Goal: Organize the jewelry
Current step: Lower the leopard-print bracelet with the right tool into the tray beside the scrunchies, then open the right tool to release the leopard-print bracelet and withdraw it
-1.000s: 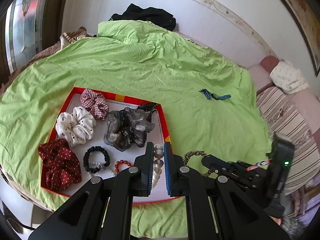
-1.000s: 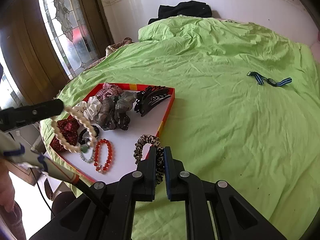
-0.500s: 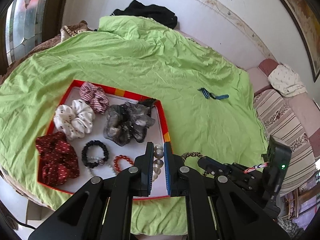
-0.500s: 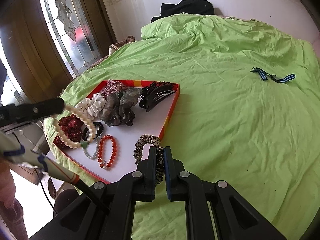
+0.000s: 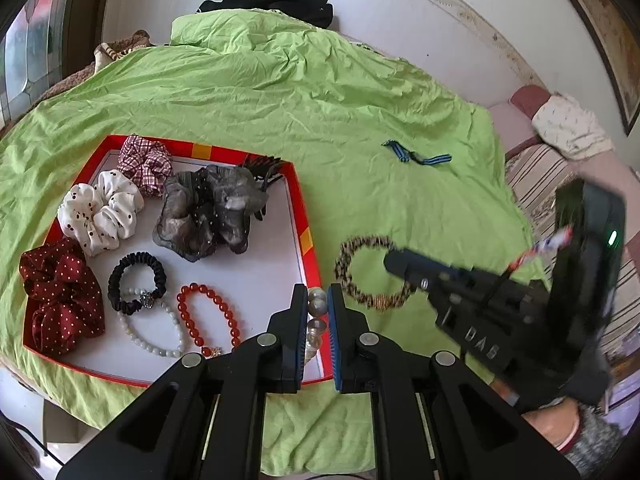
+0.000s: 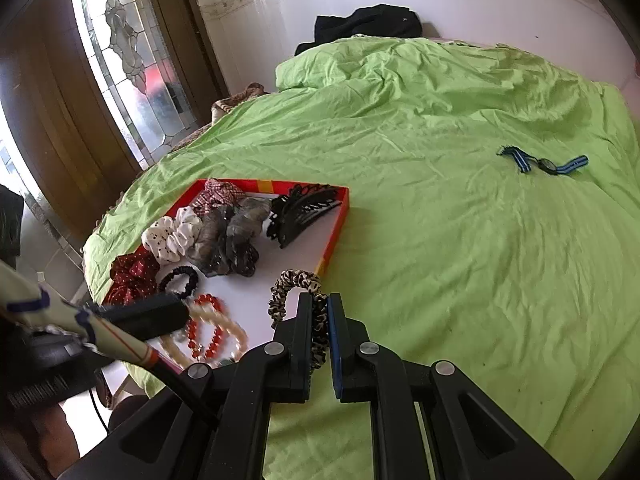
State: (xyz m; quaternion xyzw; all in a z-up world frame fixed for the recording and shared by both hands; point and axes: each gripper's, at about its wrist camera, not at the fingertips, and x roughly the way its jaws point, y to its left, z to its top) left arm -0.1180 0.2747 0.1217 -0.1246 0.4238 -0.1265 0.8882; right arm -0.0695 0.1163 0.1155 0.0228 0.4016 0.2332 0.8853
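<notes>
Green bedsheet [image 5: 320, 92] carries a red tray [image 5: 308, 240] already holding scrunchies [image 5: 100, 208] and a red bracelet [image 5: 208, 320]. Left gripper [image 5: 317, 306] pinches a pearl strand [image 5: 316, 308]; right gripper [image 6: 319, 320] pinches a leopard hair tie [image 6: 296, 280] above the tray's near right edge. Striped strap [image 6: 540, 162] lies far right, unsorted.

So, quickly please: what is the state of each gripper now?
Left gripper: shut on the pearl bracelet.
Right gripper: shut on the leopard-print scrunchie.
</notes>
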